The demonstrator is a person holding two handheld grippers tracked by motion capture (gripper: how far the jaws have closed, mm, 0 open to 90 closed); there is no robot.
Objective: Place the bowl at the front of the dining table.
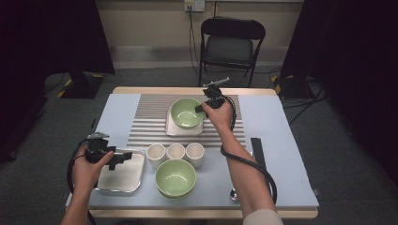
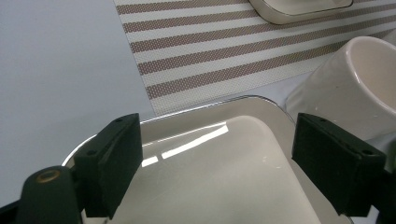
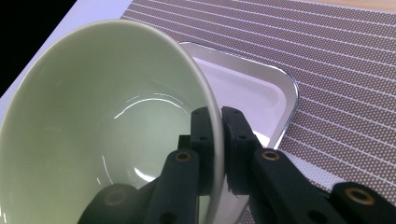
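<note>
The right gripper (image 3: 217,154) has its jaws clamped on the rim of a green bowl (image 3: 93,121), one jaw inside the wall and one outside, as the right gripper view shows. The left gripper (image 2: 217,163) has its jaws spread wide with nothing between them, hovering over a steel tray (image 2: 210,158).

The table (image 1: 281,140) carries a pale blue cover, and a striped mat (image 1: 150,122) lies on its far middle part. On that mat sits a second tray (image 1: 171,129), and the gripped bowl (image 1: 186,112) is over it, tilted in the right gripper view, with the right gripper (image 1: 206,107) at its right rim. I cannot tell whether the bowl's base touches this tray.

Near the front edge stands another green bowl (image 1: 176,178). The steel tray (image 1: 126,180) lies to its left, under the left gripper (image 1: 117,158). Just behind the front bowl, three white cups (image 1: 176,152) stand in a row, close beside one another. A spoon (image 1: 233,193) lies by the right forearm.
</note>
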